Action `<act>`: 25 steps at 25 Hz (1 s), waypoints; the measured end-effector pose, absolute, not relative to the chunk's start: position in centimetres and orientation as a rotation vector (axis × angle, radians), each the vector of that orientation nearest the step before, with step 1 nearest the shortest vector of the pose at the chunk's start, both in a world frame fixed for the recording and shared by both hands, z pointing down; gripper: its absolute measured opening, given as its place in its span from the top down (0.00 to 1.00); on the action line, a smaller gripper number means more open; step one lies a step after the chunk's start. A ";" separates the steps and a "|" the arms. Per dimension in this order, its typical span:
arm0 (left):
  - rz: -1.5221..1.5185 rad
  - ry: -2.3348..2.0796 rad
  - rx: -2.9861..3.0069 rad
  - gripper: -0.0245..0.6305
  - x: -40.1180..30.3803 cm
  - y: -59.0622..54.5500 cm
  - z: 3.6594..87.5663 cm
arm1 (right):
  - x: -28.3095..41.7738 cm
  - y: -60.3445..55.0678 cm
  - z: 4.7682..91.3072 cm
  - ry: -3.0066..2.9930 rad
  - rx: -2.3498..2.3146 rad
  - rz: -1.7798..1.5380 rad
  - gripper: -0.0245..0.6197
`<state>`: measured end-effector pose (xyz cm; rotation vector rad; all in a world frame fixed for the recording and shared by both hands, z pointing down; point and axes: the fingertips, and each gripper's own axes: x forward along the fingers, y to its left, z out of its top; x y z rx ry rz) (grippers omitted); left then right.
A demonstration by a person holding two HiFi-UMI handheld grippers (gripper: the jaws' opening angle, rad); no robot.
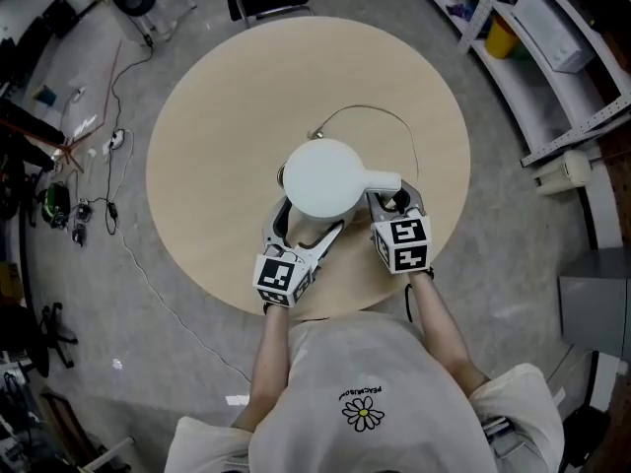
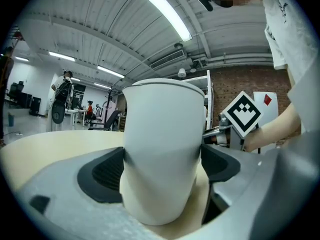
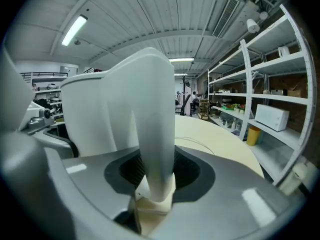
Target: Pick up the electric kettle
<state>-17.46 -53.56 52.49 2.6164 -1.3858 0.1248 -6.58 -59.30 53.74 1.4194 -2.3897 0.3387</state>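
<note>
The grey floor [image 1: 138, 294] takes up most of the head view, with cables trailing at the left and shelving [image 1: 552, 47] along the right. In the middle stands a round, pale wood table [image 1: 217, 116]. At its near edge is a person in a white shirt [image 1: 394, 382] with a daisy print, both forearms reaching forward over the table. The white electric kettle [image 1: 320, 175] stands upright on the near half of the table, lid on, its handle [image 3: 155, 134] towards the person's right. The left gripper [image 2: 162, 164] comes in low from the near left. Its jaws are spread wide with the kettle's rounded body between them, and the dark pads [image 2: 107, 171] sit right beside its two sides without clamping it. The right gripper [image 3: 157, 171] comes in from the near right, its jaws drawn in onto the handle with a ribbed pad against each side. A thin cord [image 1: 371, 107] curves across the table behind the kettle.
</note>
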 end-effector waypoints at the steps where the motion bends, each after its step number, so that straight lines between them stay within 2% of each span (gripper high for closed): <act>1: 0.122 -1.381 2.618 0.23 -17.4 -53.6 52.5 | -6.5 -59.5 53.9 -2.381 1.430 0.327 0.78; 4: 0.115 -1.374 2.621 0.22 -17.2 -53.8 52.6 | -6.1 -59.7 54.0 -2.374 1.454 0.298 0.81; 18: 0.201 -1.376 2.601 0.22 -17.1 -53.8 52.7 | -6.1 -59.8 53.8 -2.379 1.472 0.220 0.81; 25: 0.185 -1.398 2.710 0.22 -17.1 -54.8 45.3 | -6.2 -60.5 47.1 -2.450 1.529 0.194 0.81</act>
